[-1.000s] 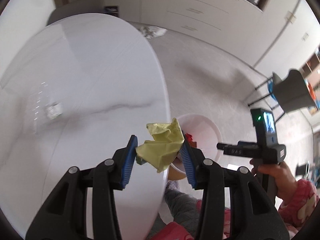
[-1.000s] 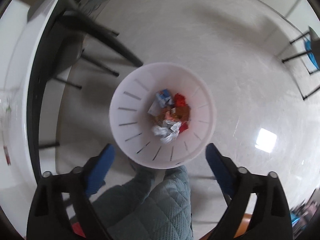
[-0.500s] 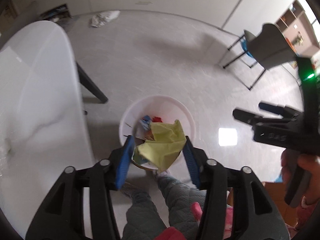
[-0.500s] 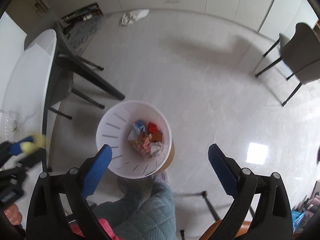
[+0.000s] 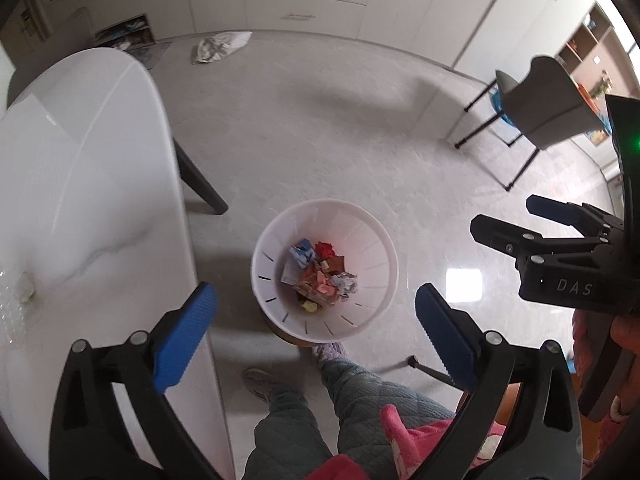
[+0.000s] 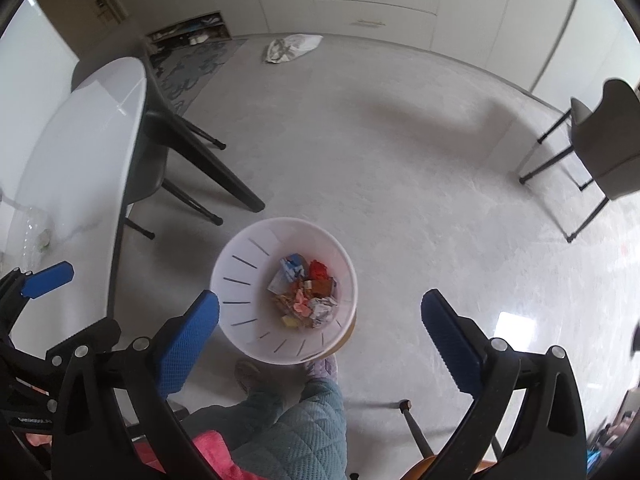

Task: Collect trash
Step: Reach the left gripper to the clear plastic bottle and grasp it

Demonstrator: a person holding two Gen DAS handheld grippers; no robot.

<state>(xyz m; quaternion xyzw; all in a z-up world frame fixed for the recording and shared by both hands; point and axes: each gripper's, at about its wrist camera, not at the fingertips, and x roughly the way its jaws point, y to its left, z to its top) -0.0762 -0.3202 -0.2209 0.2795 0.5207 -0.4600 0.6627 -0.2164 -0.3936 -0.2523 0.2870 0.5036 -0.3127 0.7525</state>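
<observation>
Left wrist view: left gripper (image 5: 316, 328) jaws have just been opening, now wide, nothing between them. White bin (image 5: 384, 256) on floor at 12 o'clock, yellow paper (image 5: 309, 306) inside among trash. Right gripper (image 6: 320, 330) released, empty.

Bright daylight; glare patch on floor (image 5: 464, 286); fisheye-warped, dark corners.

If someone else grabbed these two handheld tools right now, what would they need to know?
Left tool: open and empty; its jaws have just been opening, and the yellow paper lies in the white bin.
Right tool: open, empty, above the bin.
Done: crumpled papers and wrappers are in the bin on the floor.
Left: a small scrap on the white table; a crumpled bag on the floor by the cabinets may also be trash.
</observation>
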